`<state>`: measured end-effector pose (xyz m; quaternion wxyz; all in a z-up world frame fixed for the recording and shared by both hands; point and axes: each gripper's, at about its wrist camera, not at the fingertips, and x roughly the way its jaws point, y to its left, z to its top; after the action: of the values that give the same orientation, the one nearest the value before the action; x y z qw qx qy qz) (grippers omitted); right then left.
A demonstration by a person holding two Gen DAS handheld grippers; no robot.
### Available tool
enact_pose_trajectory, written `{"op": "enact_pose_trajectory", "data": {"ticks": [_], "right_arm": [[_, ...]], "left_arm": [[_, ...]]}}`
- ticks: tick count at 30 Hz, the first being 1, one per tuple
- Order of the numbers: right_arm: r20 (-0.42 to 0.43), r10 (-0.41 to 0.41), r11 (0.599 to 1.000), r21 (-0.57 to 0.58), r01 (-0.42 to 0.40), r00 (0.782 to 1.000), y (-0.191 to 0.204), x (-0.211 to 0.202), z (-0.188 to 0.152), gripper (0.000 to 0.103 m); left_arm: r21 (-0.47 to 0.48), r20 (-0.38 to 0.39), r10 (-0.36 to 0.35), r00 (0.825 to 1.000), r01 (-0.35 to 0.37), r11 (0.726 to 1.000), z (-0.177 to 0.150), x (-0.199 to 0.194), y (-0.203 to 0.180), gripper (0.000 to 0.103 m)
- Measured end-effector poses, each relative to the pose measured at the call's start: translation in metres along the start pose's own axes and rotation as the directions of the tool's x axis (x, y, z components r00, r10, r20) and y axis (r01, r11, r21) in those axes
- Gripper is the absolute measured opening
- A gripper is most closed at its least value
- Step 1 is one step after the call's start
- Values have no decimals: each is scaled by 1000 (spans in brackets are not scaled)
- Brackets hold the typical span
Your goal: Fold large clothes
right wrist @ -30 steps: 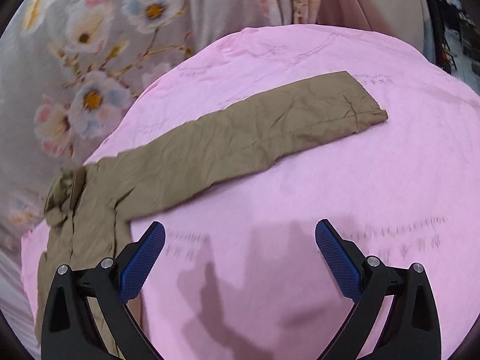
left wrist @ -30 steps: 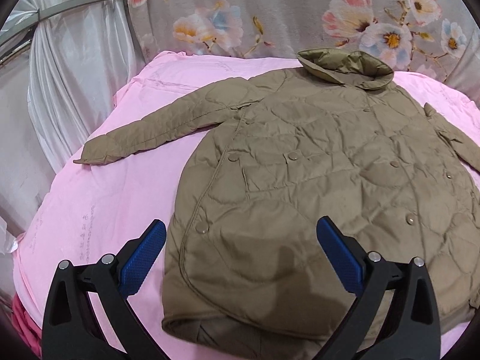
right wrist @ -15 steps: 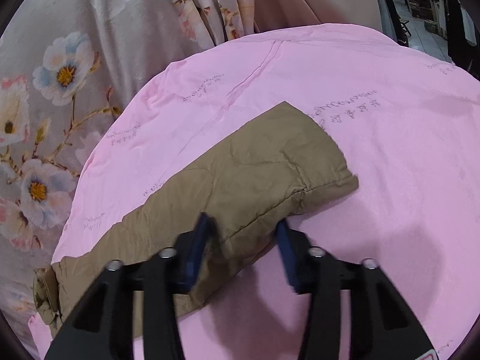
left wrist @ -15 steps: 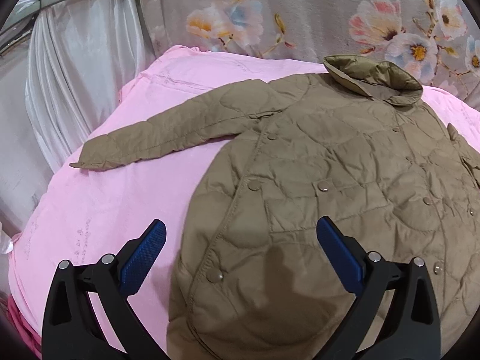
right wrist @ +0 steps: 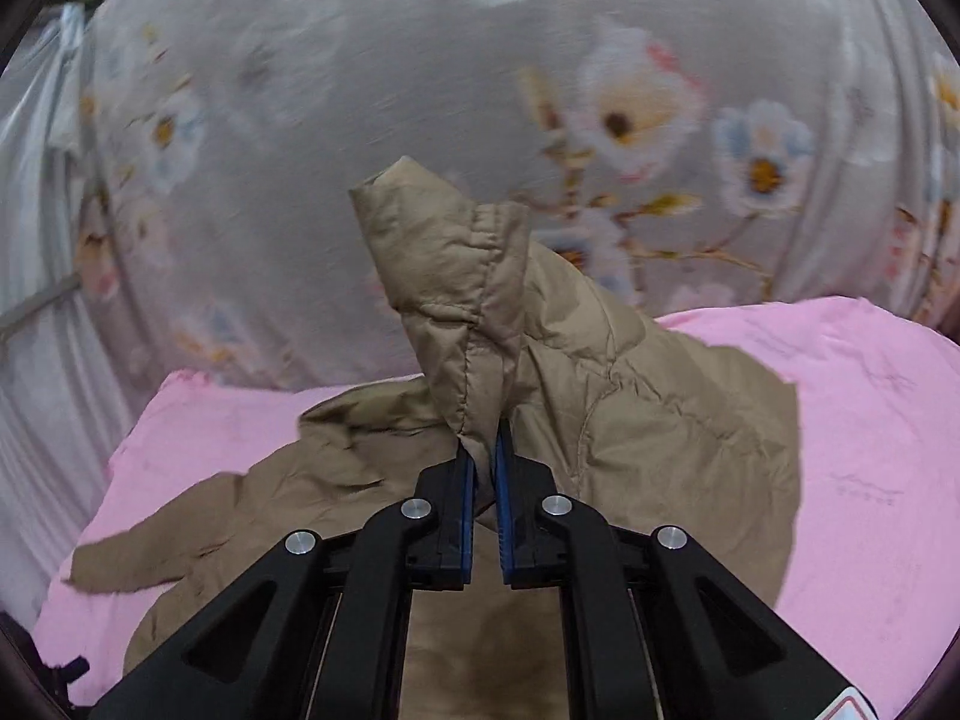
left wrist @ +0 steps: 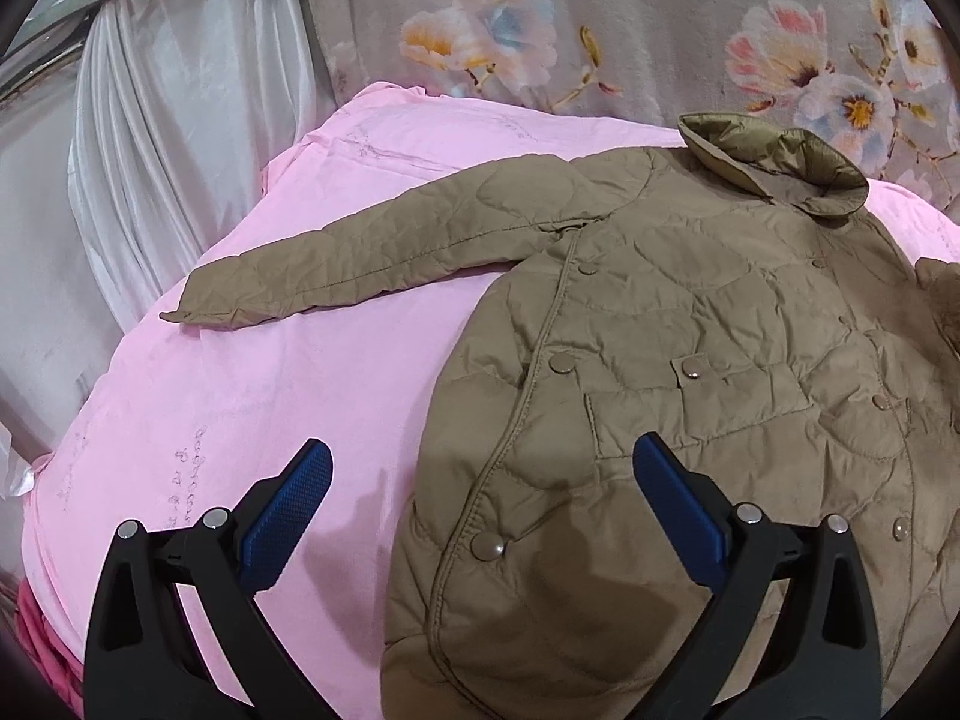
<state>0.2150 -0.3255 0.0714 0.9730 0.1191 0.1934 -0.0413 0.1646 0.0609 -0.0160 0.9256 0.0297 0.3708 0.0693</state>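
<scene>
A tan quilted jacket lies face up on the pink bed cover, collar toward the far wall and one sleeve stretched out to the left. My left gripper hovers open over the jacket's lower left edge, holding nothing. In the right wrist view, the jaws of my right gripper are still closing, and they pinch the other sleeve. Its cuff stands up above the jacket body, lifted off the pink cover.
A grey floral curtain hangs right behind the bed. White drapes and a metal rail hang at the left. The bed cover drops off at its left edge, with darker pink fabric below.
My right gripper came down on the sleeve near its cuff, closed on it and swung it up and over toward the jacket. My left gripper drifted a little left along the hem.
</scene>
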Motion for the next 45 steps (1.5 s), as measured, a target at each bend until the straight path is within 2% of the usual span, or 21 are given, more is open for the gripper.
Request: {"op": "enact_pose_trajectory", "data": {"ticks": [4,8,9,10,11,12,14,17,22,27,29,32,34,35,36,37,38,39,41,43,45], "right_arm": [[-109,91,988,-111,-104,990,80,45,-30,10],[-226,161,970,-143,-196,961,119,75,-66,18],[-242,174,968,-139,-211,955,123,74,-72,29],[-251,191,966,-126,-227,949,126,74,-75,48],[-237,211,965,-103,-241,948,126,70,-76,58],[-212,222,966,-84,-244,952,120,65,-77,67],[-172,225,970,-55,-237,959,111,53,-74,68],[-162,198,980,14,-199,967,83,42,-72,68],[-212,91,984,166,-56,973,8,38,-83,68],[-277,52,913,403,67,959,-74,44,-112,69],[-294,64,882,464,84,954,-93,52,-122,69],[-302,99,846,528,79,948,-109,65,-129,69],[-292,100,835,545,79,951,-113,72,-128,64],[-287,97,833,547,80,953,-114,76,-125,60],[-286,95,834,546,80,954,-115,81,-123,44],[-292,100,837,542,79,951,-115,86,-120,20],[-309,101,845,529,83,946,-114,93,-116,14],[-308,111,849,523,71,945,-114,95,-111,10],[-229,118,855,519,19,966,-112,81,-99,8],[-140,45,911,412,17,989,-96,56,-82,7],[-124,-20,944,323,59,992,-84,48,-79,6]], "left_arm": [[-24,11,-22,1000,22,999,6,-2,12,98],[-26,13,-61,998,61,998,15,0,18,98],[-27,13,-84,996,85,996,19,1,18,98],[-28,13,-101,995,101,994,22,2,17,98],[-29,13,-123,992,123,992,25,3,16,98],[-31,12,-161,987,162,986,31,4,13,98],[-40,5,-214,977,214,976,39,7,8,98],[-55,-28,-324,946,322,945,56,21,-13,98],[-84,-103,-420,902,413,907,80,58,-50,98],[-176,-156,-462,873,436,883,100,99,-73,98],[-212,-192,-494,848,456,864,104,115,-81,97],[-258,-220,-515,829,459,850,106,124,-86,79],[-229,-213,-489,846,444,867,110,122,-90,27],[-198,-208,-454,866,417,887,114,120,-94,14],[-189,-200,-453,869,419,888,118,121,-93,6],[-181,-187,-455,871,424,887,122,119,-93,3],[-152,-156,-440,884,419,895,129,113,-94,3],[-134,-126,-436,891,420,897,135,108,-92,3],[-100,-50,-436,898,430,897,148,90,-87,2],[-68,15,-424,905,424,903,153,78,-83,2],[-31,25,-393,919,393,919,150,79,-87,2]]}}
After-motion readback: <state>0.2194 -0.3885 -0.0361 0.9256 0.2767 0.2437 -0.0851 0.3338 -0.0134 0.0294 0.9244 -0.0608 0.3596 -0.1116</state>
